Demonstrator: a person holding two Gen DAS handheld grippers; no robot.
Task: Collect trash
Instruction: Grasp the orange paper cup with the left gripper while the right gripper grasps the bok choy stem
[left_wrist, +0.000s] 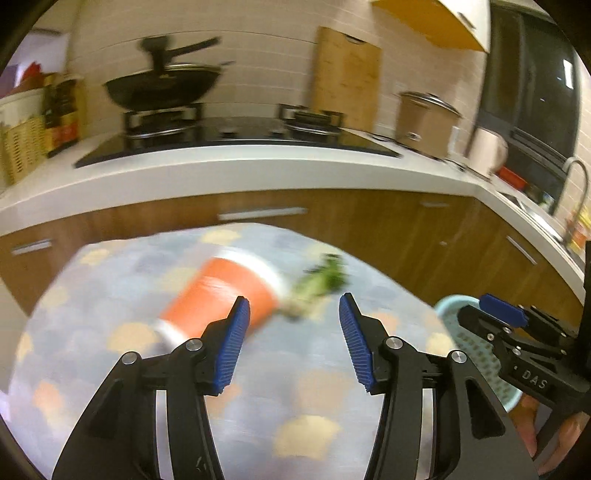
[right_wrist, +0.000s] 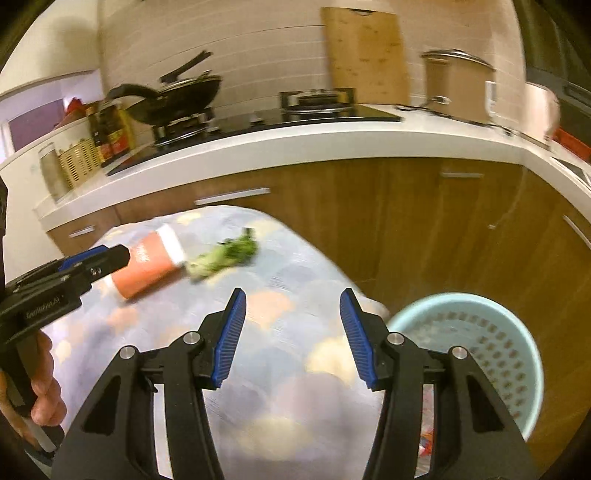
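Note:
An orange paper cup (left_wrist: 225, 291) with a white rim lies on its side on the patterned tablecloth (left_wrist: 258, 387). It also shows in the right wrist view (right_wrist: 147, 266). A green vegetable scrap (left_wrist: 317, 284) lies at the cup's mouth, and shows in the right wrist view (right_wrist: 225, 254) too. My left gripper (left_wrist: 294, 306) is open and empty, just short of the cup. My right gripper (right_wrist: 293, 299) is open and empty above the table, with the light blue perforated trash basket (right_wrist: 480, 347) to its right. The views are blurred.
A white kitchen counter (left_wrist: 258, 166) with wooden cabinets runs behind the table. On it stand a black wok (left_wrist: 162, 85), a cutting board (left_wrist: 347, 74), a pot (left_wrist: 424, 118) and bottles (left_wrist: 62, 114). The basket (left_wrist: 476, 354) sits off the table's right edge.

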